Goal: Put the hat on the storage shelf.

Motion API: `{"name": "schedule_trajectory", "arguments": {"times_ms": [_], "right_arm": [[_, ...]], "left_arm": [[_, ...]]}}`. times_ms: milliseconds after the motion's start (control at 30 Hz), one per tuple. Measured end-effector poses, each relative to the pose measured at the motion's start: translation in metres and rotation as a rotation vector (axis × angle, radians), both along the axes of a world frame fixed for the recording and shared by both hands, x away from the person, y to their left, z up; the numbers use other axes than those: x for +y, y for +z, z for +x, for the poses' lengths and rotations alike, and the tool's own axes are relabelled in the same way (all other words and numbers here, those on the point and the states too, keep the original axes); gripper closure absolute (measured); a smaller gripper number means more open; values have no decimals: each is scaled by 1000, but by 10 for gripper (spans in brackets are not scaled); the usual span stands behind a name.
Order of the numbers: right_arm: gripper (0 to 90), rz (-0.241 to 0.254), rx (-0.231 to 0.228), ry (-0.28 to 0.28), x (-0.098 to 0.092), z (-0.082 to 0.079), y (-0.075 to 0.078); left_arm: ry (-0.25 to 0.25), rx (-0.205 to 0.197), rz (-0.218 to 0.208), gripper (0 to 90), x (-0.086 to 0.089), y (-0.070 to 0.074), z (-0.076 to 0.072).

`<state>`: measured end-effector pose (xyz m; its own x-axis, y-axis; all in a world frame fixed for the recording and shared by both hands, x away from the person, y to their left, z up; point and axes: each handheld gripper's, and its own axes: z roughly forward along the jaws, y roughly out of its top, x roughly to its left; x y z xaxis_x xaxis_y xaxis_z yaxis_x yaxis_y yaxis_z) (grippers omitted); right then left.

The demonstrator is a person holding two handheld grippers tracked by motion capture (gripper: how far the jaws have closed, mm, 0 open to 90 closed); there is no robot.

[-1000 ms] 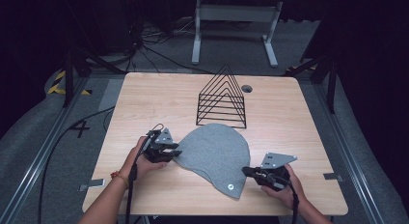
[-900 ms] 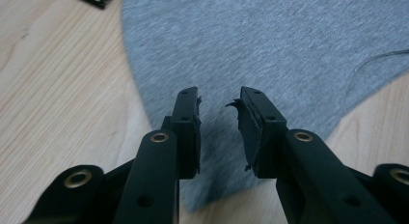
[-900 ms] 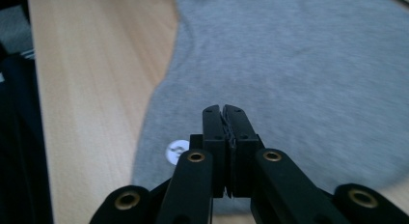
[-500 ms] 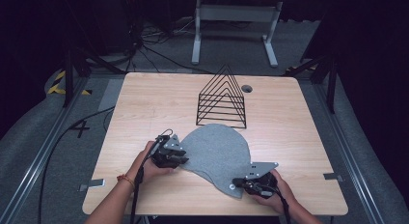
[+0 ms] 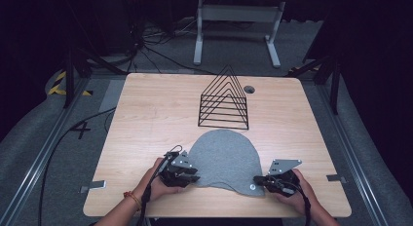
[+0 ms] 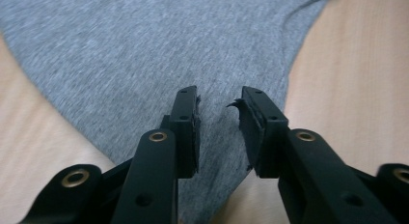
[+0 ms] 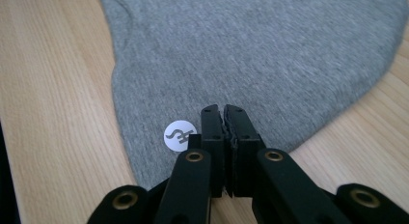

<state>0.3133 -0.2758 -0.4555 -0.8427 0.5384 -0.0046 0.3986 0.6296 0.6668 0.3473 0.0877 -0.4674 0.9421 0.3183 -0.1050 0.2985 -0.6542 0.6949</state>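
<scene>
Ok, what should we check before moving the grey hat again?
1. Right gripper jaws closed at the grey hat edge: ok.
2. Hat fabric actually pinched by the right jaws: cannot tell.
3. Left gripper jaws closed on the hat: not ok, a gap shows, with fabric lying under it.
4. Hat lying flat on the table: ok.
5. Wire rack apart from the hat: ok.
</scene>
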Motion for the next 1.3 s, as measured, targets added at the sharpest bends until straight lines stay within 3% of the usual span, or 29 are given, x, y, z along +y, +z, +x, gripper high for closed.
{"name": "schedule_trajectory", "arguments": {"times_ms": [67,233,367,433,500,567,667,767,933,967,1033,1133,1233,1300], "right_arm": [[875,15,15,-17,-7,1,0],[869,0,15,-36,-16,2,1],[822,-1,9,-33,-16,2,4],[818,2,4,-33,-16,3,6],[786,24,-23,-54,-18,7,13],[753,30,-58,-87,-21,18,20],[708,49,-64,-144,-24,38,25],[660,27,-61,-171,-18,61,25],[594,17,-58,-195,-2,89,19],[595,12,-61,-201,0,92,18],[580,17,-53,-213,6,100,17],[549,-18,-52,-225,14,108,13],[527,-22,-39,-234,16,111,9],[490,-25,-13,-227,16,111,5]], "left_arm": [[-4,4,5,688,-4,0,-5],[-16,-16,16,668,-11,1,-16],[-2,-26,46,582,-8,5,-14],[14,-33,36,536,-5,6,-11],[72,-47,10,507,4,12,-2],[112,-62,12,456,9,16,9],[171,-87,17,392,12,19,29],[217,-52,31,323,12,16,50],[228,-34,17,314,7,14,76],[235,-44,37,320,4,14,82],[252,-27,50,336,-1,13,91],[245,-52,58,347,-5,10,97],[229,-29,70,358,-12,4,103],[225,-21,54,358,-13,4,105]]}}
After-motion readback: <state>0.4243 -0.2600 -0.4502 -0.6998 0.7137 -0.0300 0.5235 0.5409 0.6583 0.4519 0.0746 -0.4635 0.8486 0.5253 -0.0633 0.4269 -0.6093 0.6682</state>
